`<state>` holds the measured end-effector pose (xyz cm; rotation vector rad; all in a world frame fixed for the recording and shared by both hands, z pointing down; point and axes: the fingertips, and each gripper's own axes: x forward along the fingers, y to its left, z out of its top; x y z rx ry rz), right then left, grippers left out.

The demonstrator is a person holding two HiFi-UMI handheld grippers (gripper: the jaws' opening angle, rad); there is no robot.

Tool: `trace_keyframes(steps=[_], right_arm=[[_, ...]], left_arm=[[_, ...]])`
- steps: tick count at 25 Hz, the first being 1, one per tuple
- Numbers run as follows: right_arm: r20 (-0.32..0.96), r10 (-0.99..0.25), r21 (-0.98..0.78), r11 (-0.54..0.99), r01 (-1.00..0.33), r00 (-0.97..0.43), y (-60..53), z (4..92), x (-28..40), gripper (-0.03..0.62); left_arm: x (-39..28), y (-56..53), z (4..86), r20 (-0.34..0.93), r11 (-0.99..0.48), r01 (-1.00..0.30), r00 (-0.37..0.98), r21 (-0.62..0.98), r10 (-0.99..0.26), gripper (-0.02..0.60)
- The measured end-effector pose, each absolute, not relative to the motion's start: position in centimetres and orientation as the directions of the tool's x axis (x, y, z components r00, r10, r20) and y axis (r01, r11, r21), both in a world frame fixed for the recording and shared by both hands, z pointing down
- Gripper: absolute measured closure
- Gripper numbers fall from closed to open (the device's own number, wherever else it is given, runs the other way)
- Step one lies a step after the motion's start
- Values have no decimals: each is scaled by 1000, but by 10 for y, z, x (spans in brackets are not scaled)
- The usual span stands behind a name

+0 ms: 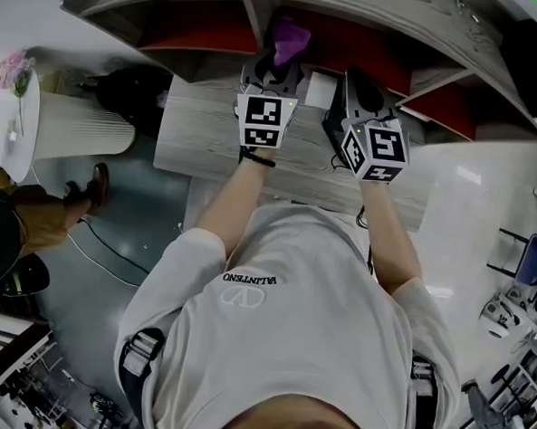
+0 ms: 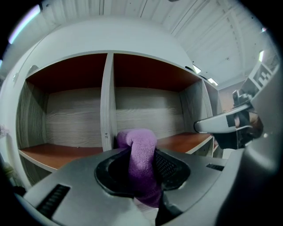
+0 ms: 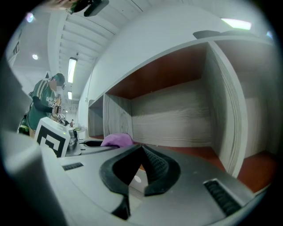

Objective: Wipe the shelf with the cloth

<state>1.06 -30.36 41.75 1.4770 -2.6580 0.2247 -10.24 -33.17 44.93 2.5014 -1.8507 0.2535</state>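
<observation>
The shelf (image 1: 193, 38) has red-brown boards and pale wood-grain walls, and fills the top of the head view. My left gripper (image 1: 276, 63) is shut on a purple cloth (image 1: 288, 36), which pokes into the shelf opening beside an upright divider (image 2: 106, 101). In the left gripper view the cloth (image 2: 142, 159) hangs folded between the jaws, in front of the lower board (image 2: 53, 154). My right gripper (image 1: 353, 89) is held just to the right, in front of the neighbouring compartment (image 3: 177, 114). Its jaws meet at the tips with nothing between them. The cloth (image 3: 117, 140) shows at its left.
A wood-grain tabletop (image 1: 210, 133) lies under both grippers in front of the shelf. A white round table with flowers (image 1: 18, 85) stands at the far left. A person in green (image 3: 44, 103) stands at the left. Chairs (image 1: 519, 270) crowd the right edge.
</observation>
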Motion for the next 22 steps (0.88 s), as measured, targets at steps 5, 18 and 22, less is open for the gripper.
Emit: trace_keyframes(steps=[5,18,22], right_arm=[[152,-840,-78,516,-853,-522,-303,418,21,595],[143,-866,-72,473,-878,-479,-293,414,68,595],[142,-873,-78,461,-884,-467,-289,415,84,595]], left_arm=[[-99,-331,450,148,-291,-953,278,-82,-949,477],[-40,-328,447,145,-349,-933,335,-85,-931,477],[-23,-327,447,153,-364,-927,348,-87,-925,477]])
